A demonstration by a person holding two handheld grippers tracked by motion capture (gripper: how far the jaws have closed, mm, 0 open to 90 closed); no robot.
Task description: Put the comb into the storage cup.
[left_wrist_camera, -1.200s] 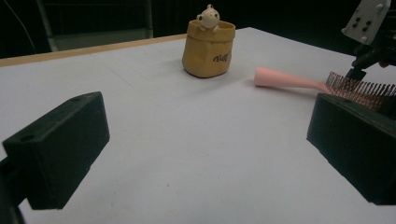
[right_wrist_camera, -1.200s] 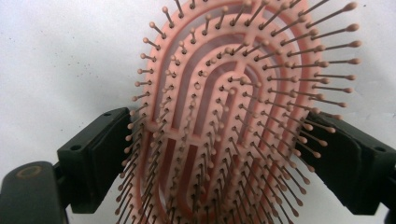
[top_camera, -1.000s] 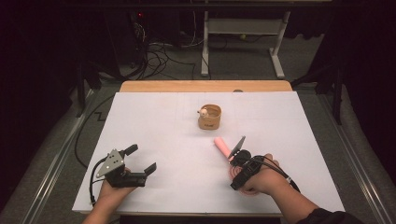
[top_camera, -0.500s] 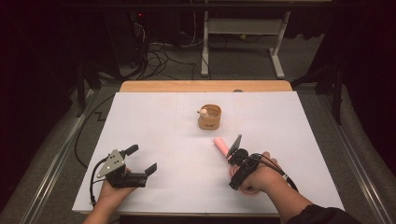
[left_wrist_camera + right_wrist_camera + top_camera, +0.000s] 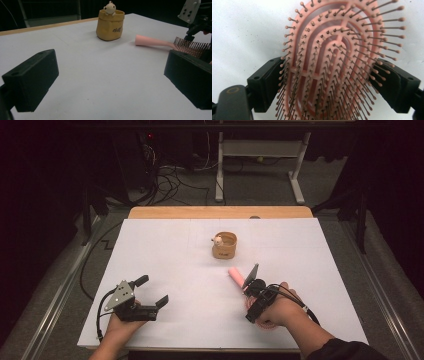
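Note:
A pink hairbrush (image 5: 235,276) lies low over the white table, right of centre, with its handle pointing toward the far left. My right gripper (image 5: 252,287) is shut on the brush head. In the right gripper view the bristled head (image 5: 337,50) faces the camera, with my right gripper (image 5: 332,82) clamping its two edges. My left gripper (image 5: 152,290) rests open at the front left, nothing between its fingers. From the left gripper view, my left gripper (image 5: 110,77) looks across at the brush handle (image 5: 150,41) and the right gripper (image 5: 197,17).
A small tan pouch (image 5: 224,245) with a little animal figure on its rim stands upright at the table's middle back, also seen as the pouch (image 5: 110,23). A wooden strip (image 5: 220,212) edges the far side. White table surface (image 5: 165,250) lies between the grippers.
The right gripper and brush have shifted only slightly, a touch to the left. The left gripper has not moved.

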